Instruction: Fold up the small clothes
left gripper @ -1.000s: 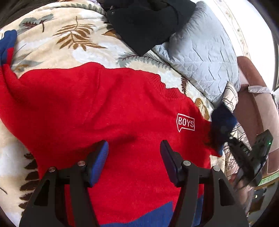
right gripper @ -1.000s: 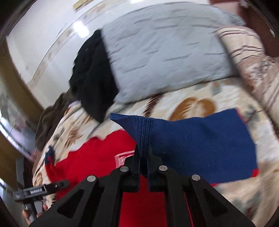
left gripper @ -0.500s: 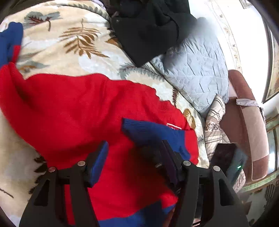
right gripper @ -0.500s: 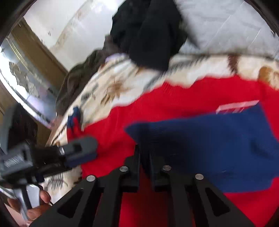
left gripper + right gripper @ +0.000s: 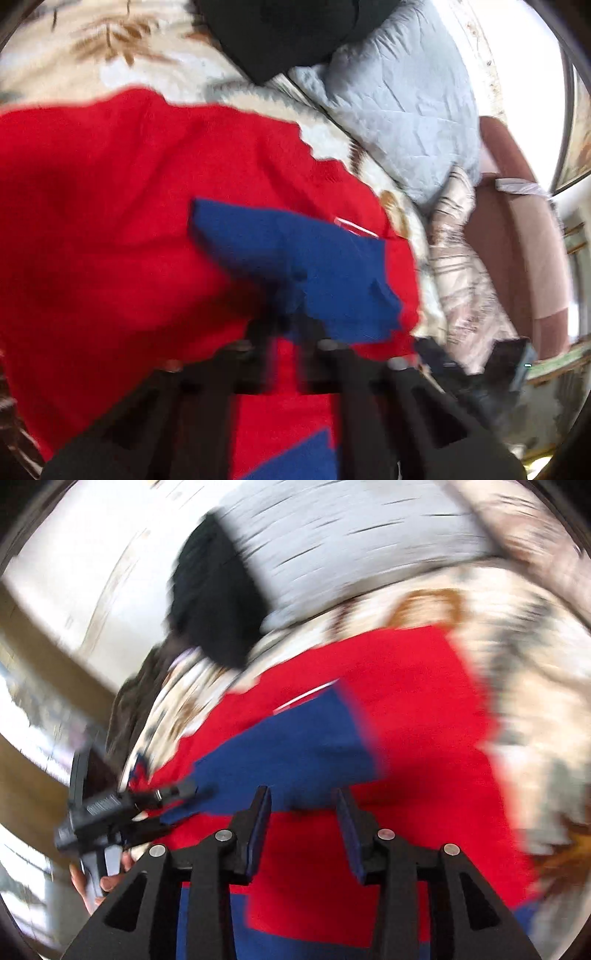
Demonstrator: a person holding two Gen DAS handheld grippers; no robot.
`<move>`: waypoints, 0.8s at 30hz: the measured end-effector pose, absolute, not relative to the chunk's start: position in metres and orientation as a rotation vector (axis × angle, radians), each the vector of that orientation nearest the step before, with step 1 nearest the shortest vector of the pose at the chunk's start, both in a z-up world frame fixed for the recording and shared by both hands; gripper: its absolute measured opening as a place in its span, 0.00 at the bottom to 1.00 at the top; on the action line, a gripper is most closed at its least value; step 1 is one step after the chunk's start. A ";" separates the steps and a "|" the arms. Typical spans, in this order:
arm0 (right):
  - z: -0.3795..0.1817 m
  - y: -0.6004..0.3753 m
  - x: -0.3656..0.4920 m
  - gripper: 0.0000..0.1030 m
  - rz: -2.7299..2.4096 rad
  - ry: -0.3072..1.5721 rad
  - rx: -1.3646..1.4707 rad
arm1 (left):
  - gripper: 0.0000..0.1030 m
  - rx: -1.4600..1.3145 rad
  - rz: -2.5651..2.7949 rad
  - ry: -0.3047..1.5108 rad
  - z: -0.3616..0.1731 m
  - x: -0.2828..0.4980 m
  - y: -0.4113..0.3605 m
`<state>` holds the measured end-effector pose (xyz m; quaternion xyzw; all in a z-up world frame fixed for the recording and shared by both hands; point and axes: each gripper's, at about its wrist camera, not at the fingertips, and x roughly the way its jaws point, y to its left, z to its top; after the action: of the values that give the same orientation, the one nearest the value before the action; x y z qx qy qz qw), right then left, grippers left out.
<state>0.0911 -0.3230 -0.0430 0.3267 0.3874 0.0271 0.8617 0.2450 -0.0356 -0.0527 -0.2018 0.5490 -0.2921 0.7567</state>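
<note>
A bed covered by a cream blanket printed with brown and grey leaves [image 5: 155,77] carries the work; toward twelve o'clock a pale blue quilted pillow [image 5: 402,96] lies with a black garment [image 5: 280,33] heaped against it, and at three o'clock stands a brown upholstered chair [image 5: 517,236] under a bright window. A red knitted child's sweater with blue cuffs and hem [image 5: 110,221] is spread across the blanket's middle, its blue-ended sleeve [image 5: 295,266] folded over the chest and covering most of a white outlined label, whose writing cannot be read. The left gripper [image 5: 291,332] has its jaws closed, seemingly on the near edge of that sleeve, though blur hides the contact. The right gripper [image 5: 303,823] hangs over the red body at six o'clock, jaws opening and partly apart, nothing between them.
</note>
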 end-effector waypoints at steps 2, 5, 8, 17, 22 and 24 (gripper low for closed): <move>-0.044 -0.353 0.072 0.39 -0.002 0.771 0.764 | 0.03 -0.482 -0.598 1.132 -0.041 0.244 -0.022; -0.050 -0.381 0.055 0.44 -0.019 0.718 0.896 | 0.03 -0.474 -0.564 1.044 -0.019 0.241 -0.003; -0.063 -0.382 0.060 0.46 0.033 0.723 0.987 | 0.03 -0.469 -0.539 1.030 -0.018 0.240 0.005; -0.114 -0.395 0.101 0.29 -0.031 0.619 1.362 | 0.03 -0.502 -0.533 1.084 -0.034 0.248 0.006; -0.100 -0.406 0.088 0.08 -0.047 0.516 1.261 | 0.03 -0.388 -0.485 1.204 -0.056 0.250 -0.017; -0.119 -0.404 0.092 0.03 -0.115 0.647 1.209 | 0.05 -0.308 -0.459 1.239 -0.064 0.248 -0.025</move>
<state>0.0917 -0.4036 -0.1190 0.5580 0.2984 -0.0532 0.7725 0.2482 -0.0252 -0.0641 -0.1423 0.5731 -0.2123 0.7786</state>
